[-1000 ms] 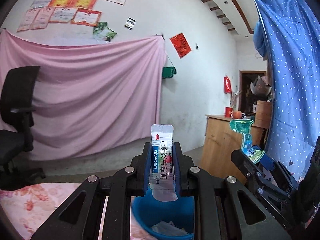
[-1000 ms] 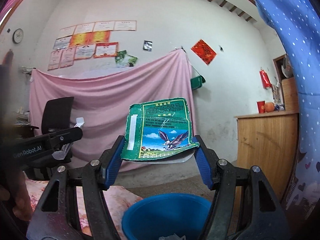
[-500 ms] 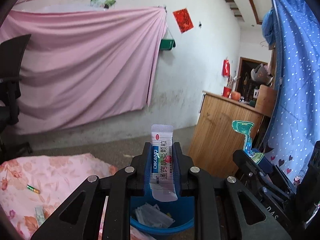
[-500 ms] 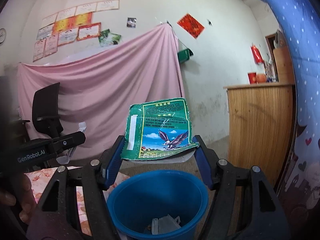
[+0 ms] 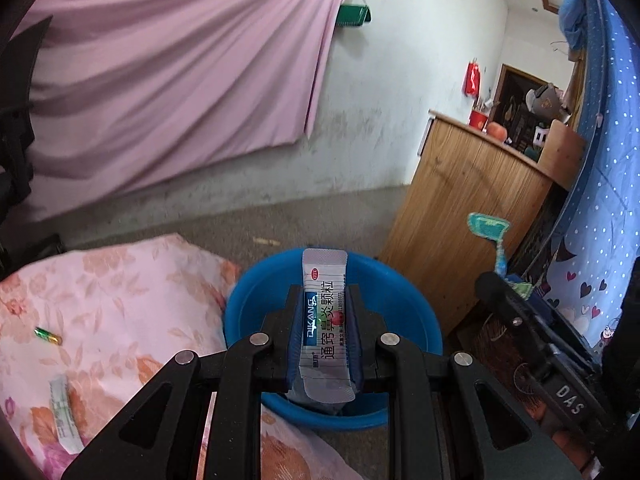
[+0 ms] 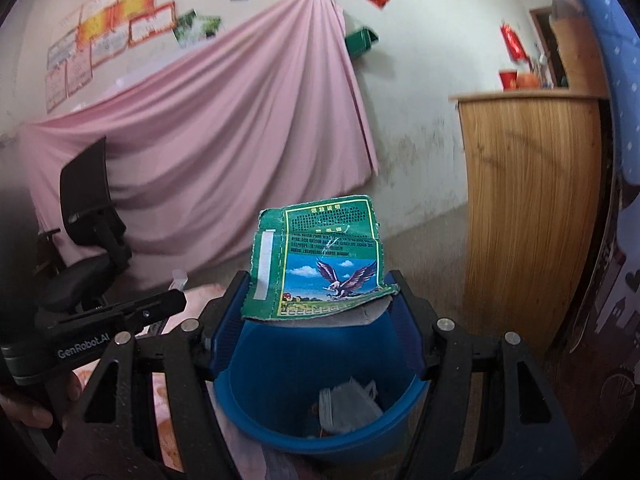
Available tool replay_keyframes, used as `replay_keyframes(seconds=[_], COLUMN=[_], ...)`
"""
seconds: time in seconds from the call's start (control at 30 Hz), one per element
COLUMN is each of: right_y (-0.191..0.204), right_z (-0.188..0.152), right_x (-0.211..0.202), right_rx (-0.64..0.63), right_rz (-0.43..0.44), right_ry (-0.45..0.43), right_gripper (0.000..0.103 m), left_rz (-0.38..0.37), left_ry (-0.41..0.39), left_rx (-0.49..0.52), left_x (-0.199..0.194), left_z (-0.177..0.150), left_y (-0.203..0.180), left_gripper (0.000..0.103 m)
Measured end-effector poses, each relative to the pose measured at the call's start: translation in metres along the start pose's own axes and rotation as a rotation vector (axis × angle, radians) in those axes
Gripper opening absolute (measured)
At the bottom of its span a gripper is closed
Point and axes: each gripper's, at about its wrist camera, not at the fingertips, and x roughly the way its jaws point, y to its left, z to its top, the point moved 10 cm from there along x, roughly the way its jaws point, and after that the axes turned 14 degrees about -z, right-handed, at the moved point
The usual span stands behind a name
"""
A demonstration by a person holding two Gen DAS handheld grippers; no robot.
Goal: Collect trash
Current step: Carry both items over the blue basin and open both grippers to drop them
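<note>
A sachet (image 5: pixel 325 322) is clamped in the left gripper (image 5: pixel 323 320) and a green packet (image 6: pixel 316 270) in the right gripper (image 6: pixel 316 312), above the blue bin (image 6: pixel 280 364).

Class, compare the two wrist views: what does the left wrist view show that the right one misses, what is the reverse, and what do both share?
Only the left wrist view shows a small battery and a wrapper on the flowered cloth. Only the right wrist view shows the papers on the wall and trash inside the bucket. Both show the blue bucket, the green packet, and the wooden cabinet.
</note>
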Motion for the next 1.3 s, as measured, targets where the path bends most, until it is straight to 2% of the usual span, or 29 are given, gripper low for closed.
replay_keyframes(seconds=[0.2,0.37,0.43,0.5,0.57,0.7,0.8,1.0,1.1,1.3], right_y=[-0.003,-0.002,-0.002,-0.001,-0.002,-0.002,-0.002,-0.001,0.000,0.002], right_z=[-0.019,-0.031,-0.034,-0.036,-0.039,-0.042,-0.044,-0.044,-0.045,-0.045], right_x=[0.022,0.034,0.036,0.039,0.042,0.046,0.048,0.048,0.048,0.048], right_rx=[-0.015,-0.037,-0.042,-0.048,-0.048,-0.045,-0.046,-0.051,-0.055,-0.060], right_rz=[-0.021,-0.025,-0.026,-0.030,-0.035,-0.037,-0.039,-0.043,-0.042,-0.038], right_ry=[0.109,0.167,0.179,0.194,0.207,0.227,0.239,0.244,0.244,0.247], right_gripper=[0.092,0.092,0.092,0.092,0.092,0.093,0.093,0.096,0.100,0.103], left_rz=[-0.002,0.010,0.019,0.025,0.026,0.036,0.046,0.086,0.098,0.113], left_ry=[0.074,0.116,0.125,0.130,0.129,0.128,0.114,0.093,0.087,0.067], left_rx=[-0.058,-0.080,-0.086,-0.093,-0.102,-0.107,-0.113,-0.097,-0.085,-0.100], left_x=[0.014,0.023,0.025,0.025,0.025,0.023,0.016,0.004,-0.003,-0.015], left_z=[-0.013,-0.017,-0.018,-0.020,-0.020,-0.021,-0.020,-0.021,-0.023,-0.024], left_y=[0.009,0.016,0.019,0.022,0.024,0.027,0.031,0.036,0.037,0.042], left_gripper=[0.017,0.017,0.019,0.027,0.033,0.035,0.042,0.044,0.053,0.054])
